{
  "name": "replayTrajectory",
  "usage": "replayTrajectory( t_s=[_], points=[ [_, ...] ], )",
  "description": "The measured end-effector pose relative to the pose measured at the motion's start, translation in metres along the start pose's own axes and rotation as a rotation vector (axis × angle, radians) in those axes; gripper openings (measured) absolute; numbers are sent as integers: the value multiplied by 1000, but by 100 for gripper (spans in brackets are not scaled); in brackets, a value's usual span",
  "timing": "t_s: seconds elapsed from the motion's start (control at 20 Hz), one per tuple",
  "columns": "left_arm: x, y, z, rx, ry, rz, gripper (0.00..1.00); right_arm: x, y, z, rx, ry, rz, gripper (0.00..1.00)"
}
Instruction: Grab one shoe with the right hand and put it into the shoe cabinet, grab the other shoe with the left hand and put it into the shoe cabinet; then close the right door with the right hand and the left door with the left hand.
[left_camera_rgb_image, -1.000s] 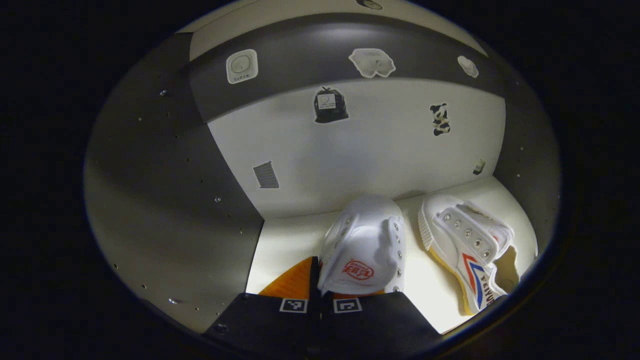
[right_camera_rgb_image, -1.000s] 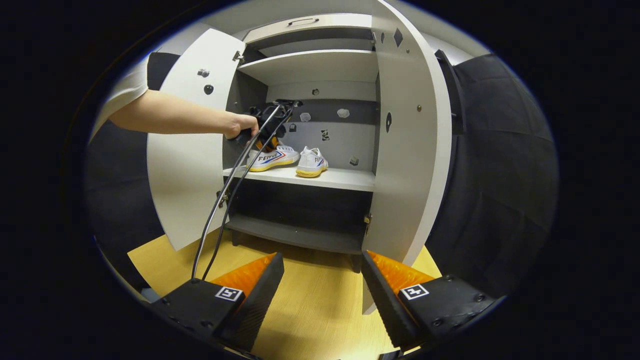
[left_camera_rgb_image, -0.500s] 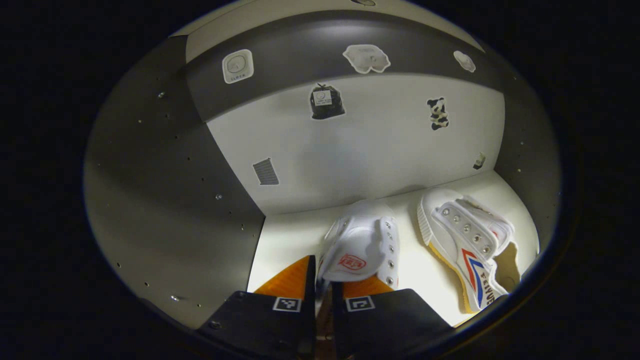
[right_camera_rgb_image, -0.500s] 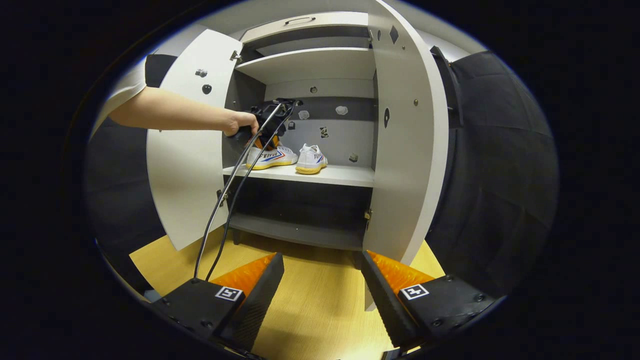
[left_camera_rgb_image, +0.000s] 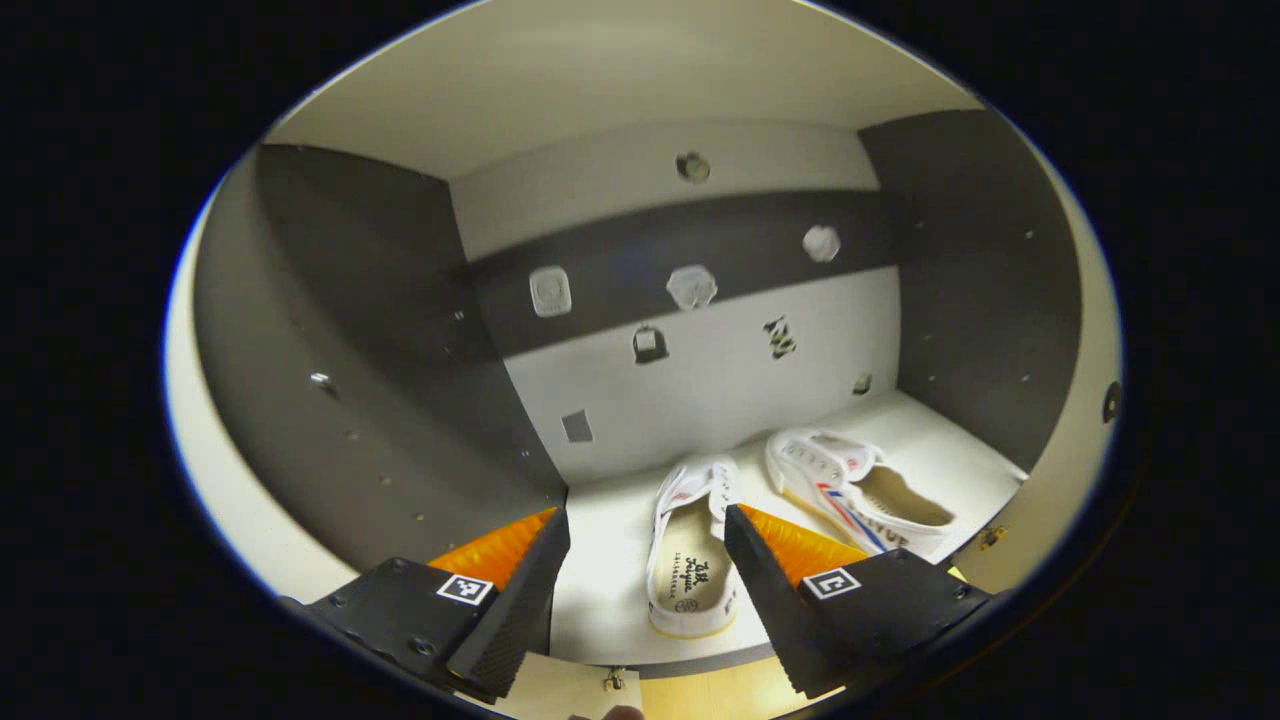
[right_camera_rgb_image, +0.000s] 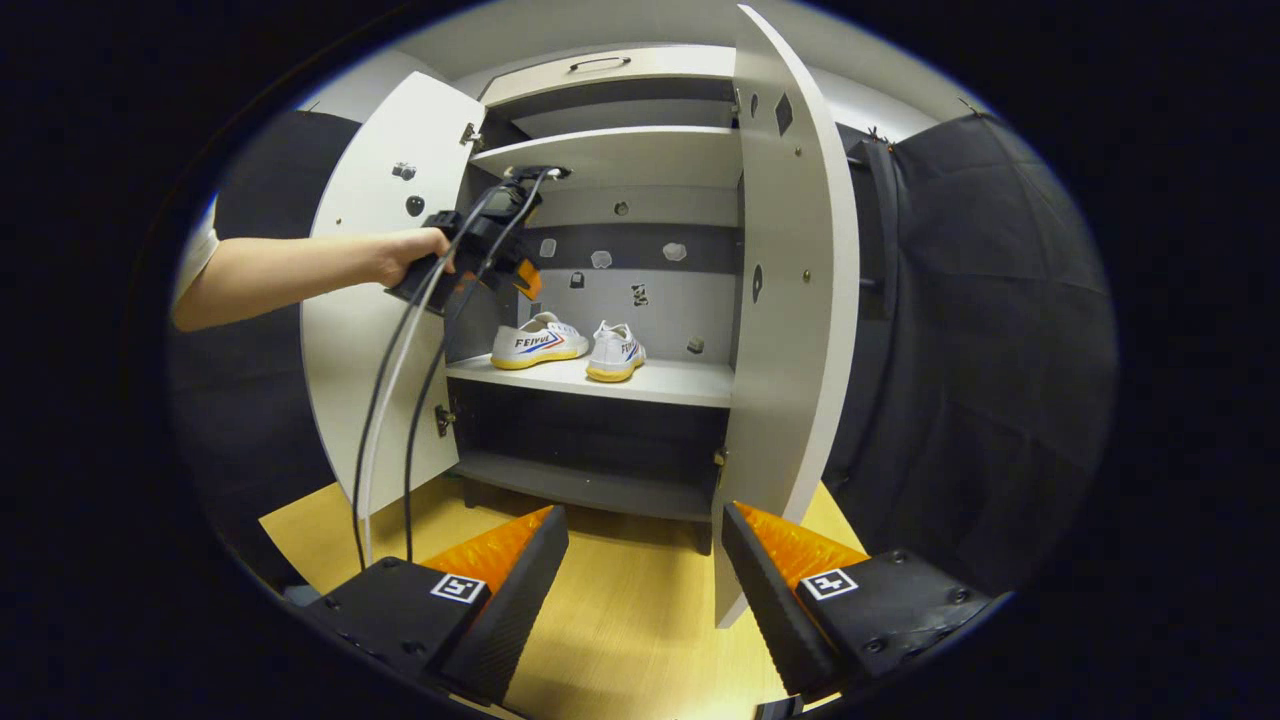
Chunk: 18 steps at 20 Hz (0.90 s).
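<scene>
With both shoes (right_camera_rgb_image: 538, 344) (right_camera_rgb_image: 614, 353) sitting side by side on the cabinet's middle shelf (right_camera_rgb_image: 668, 381), left gripper (left_camera_rgb_image: 647, 525) and right gripper (right_camera_rgb_image: 645, 523) gape wide, empty; next, right door (right_camera_rgb_image: 790, 300) needs swinging shut.

Stickers (left_camera_rgb_image: 690, 286) on the cabinet's back wall are too blurred to identify.

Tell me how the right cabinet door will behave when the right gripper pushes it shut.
The right door looks like a tall, flat, stiff panel on hinges, so it should probably swing rather than flex. Standing wide open beside the shoe shelf, it likely needs a long arc. The right gripper, open, may slip on its smooth face.
</scene>
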<state>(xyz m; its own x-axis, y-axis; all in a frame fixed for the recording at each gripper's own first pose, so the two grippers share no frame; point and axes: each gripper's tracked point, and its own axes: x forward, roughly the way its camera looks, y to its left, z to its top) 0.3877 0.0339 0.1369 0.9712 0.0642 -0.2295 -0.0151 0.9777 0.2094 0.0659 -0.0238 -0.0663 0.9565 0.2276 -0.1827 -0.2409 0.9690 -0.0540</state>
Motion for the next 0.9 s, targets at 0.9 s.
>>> replayTrajectory(
  t_s=[0.9],
  points=[
    [-263,-71,-107,-130,-347,-147,96,-59,-68,89,99,-120,-381,98]
  ],
)
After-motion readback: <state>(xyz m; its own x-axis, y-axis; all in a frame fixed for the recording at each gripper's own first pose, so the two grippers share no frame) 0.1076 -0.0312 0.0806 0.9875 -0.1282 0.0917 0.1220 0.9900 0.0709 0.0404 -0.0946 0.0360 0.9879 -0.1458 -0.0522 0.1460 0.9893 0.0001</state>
